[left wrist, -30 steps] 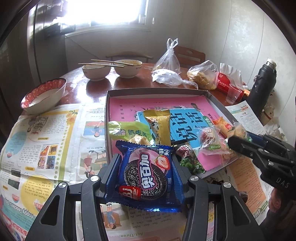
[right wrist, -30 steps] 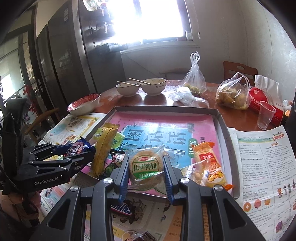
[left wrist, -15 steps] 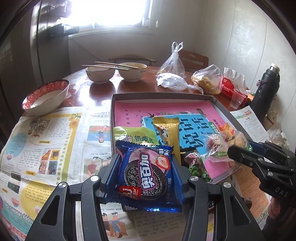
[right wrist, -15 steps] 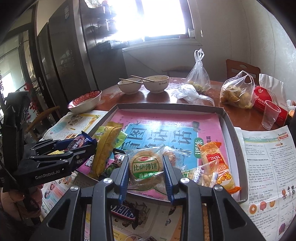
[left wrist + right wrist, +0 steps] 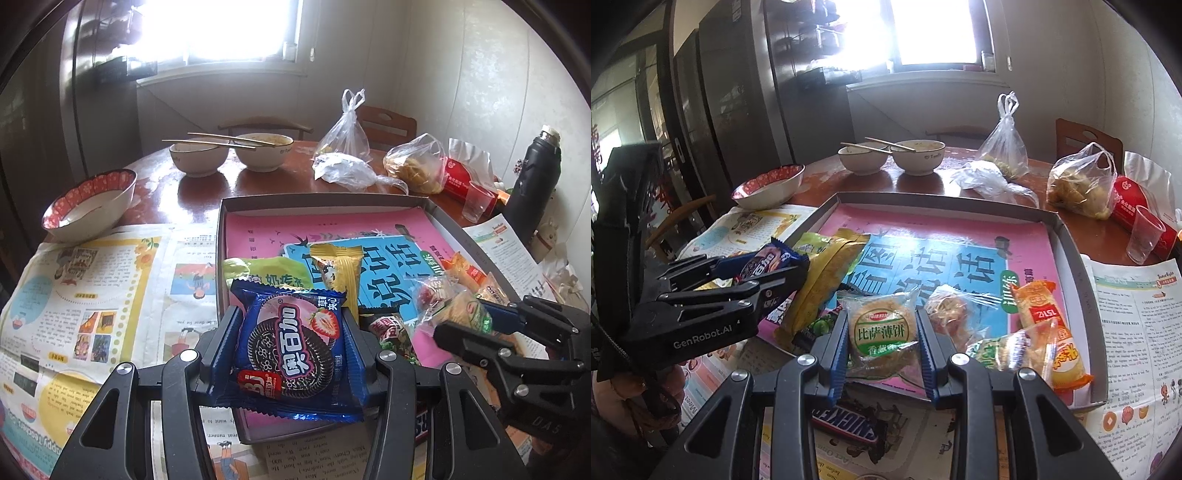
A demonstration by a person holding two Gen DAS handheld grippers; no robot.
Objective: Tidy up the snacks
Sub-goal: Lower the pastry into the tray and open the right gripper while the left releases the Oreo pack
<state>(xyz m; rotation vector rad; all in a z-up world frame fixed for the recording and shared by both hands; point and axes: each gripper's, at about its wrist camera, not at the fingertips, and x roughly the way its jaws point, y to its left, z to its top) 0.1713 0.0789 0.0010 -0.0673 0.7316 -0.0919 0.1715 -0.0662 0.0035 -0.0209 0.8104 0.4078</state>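
Observation:
My left gripper (image 5: 290, 325) is shut on a blue cookie packet (image 5: 291, 350) with a strawberry picture, held over the near left corner of a shallow grey tray (image 5: 317, 201). My right gripper (image 5: 882, 332) is shut on a clear-wrapped round cracker pack (image 5: 881, 330) above the tray's (image 5: 1071, 251) near edge. Each gripper shows in the other's view: the right gripper (image 5: 469, 325) with its cracker pack at the right edge, the left gripper (image 5: 790, 269) with the blue packet (image 5: 768, 260) at the left. Several snack packets lie in the tray, among them a yellow one (image 5: 341, 273) and an orange one (image 5: 1045, 321).
A chocolate bar (image 5: 846, 424) lies on newspaper (image 5: 85, 295) in front of the tray. Behind stand a red-rimmed bowl (image 5: 88, 203), two bowls with chopsticks (image 5: 229, 155), plastic bags (image 5: 413, 166), a clear cup (image 5: 1145, 240) and a dark flask (image 5: 532, 192). A hand (image 5: 635, 391) holds the left gripper.
Both grippers, each with its packet, have come a little further over the tray's near edge. The grips are unchanged.

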